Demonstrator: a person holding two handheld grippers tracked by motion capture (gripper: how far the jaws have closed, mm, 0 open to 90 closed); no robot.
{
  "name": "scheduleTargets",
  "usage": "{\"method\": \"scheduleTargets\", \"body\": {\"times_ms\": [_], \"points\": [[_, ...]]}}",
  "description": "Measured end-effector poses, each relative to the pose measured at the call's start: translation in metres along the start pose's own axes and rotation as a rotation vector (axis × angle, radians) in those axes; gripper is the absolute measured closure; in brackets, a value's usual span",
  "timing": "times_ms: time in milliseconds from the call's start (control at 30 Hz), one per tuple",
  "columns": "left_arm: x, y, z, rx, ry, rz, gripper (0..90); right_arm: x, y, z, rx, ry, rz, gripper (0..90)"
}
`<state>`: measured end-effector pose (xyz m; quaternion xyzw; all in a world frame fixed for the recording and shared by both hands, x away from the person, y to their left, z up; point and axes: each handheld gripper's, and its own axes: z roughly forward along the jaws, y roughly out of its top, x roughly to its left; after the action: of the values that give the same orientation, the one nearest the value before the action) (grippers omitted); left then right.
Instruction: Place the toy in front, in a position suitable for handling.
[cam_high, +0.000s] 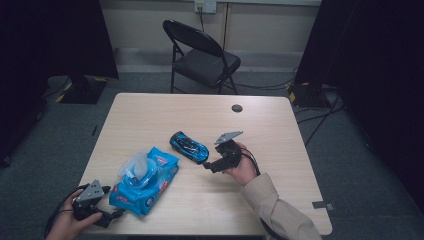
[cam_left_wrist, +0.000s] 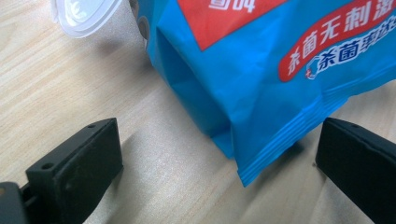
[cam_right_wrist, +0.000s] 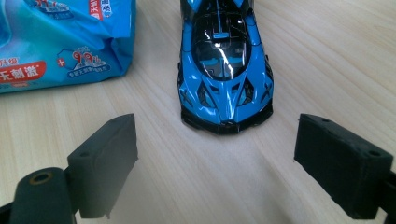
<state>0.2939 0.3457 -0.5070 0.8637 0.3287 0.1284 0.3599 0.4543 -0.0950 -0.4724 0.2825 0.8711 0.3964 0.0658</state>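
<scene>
A blue and black toy car (cam_high: 189, 146) (cam_right_wrist: 223, 70) sits mid-table, its nose toward my right gripper (cam_high: 208, 167) (cam_right_wrist: 215, 161). That gripper is open, jaws wide apart just short of the car's front, touching nothing. A blue wet-wipe pack (cam_high: 146, 180) (cam_left_wrist: 261, 65) (cam_right_wrist: 60, 42) with a clear plastic lid (cam_high: 139, 169) (cam_left_wrist: 84, 16) flipped up lies front left. My left gripper (cam_high: 116, 215) (cam_left_wrist: 219, 168) is open at the pack's near corner, whose crimped edge pokes between the jaws without contact.
The light wooden table (cam_high: 270, 125) has a dark round cable hole (cam_high: 237, 108) near its far edge. A black folding chair (cam_high: 202, 55) stands behind the table. Cables lie on the grey carpet at the right.
</scene>
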Motion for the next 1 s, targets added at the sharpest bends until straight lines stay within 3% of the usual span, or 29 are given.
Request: {"method": "scheduleTargets", "body": {"times_ms": [233, 433, 700, 900, 1000], "points": [[0.000, 0.000, 0.000, 0.000, 0.000, 0.000, 0.0, -0.001, 0.011, 0.009, -0.001, 0.003, -0.006, 14.2], [0.000, 0.000, 0.000, 0.001, -0.003, 0.003, 0.0, -0.005, 0.024, 0.020, -0.013, 0.016, 0.030, 16.5], [0.000, 0.000, 0.000, 0.000, -0.007, 0.005, 0.0, -0.002, 0.036, 0.034, -0.005, 0.000, -0.003, 13.6], [0.000, 0.000, 0.000, 0.001, -0.008, 0.005, 0.0, -0.002, 0.041, 0.044, 0.023, -0.008, -0.008, 13.1], [0.001, 0.000, 0.000, 0.001, -0.007, 0.005, 0.0, -0.003, 0.043, 0.047, 0.013, -0.012, 0.000, 13.2]]}}
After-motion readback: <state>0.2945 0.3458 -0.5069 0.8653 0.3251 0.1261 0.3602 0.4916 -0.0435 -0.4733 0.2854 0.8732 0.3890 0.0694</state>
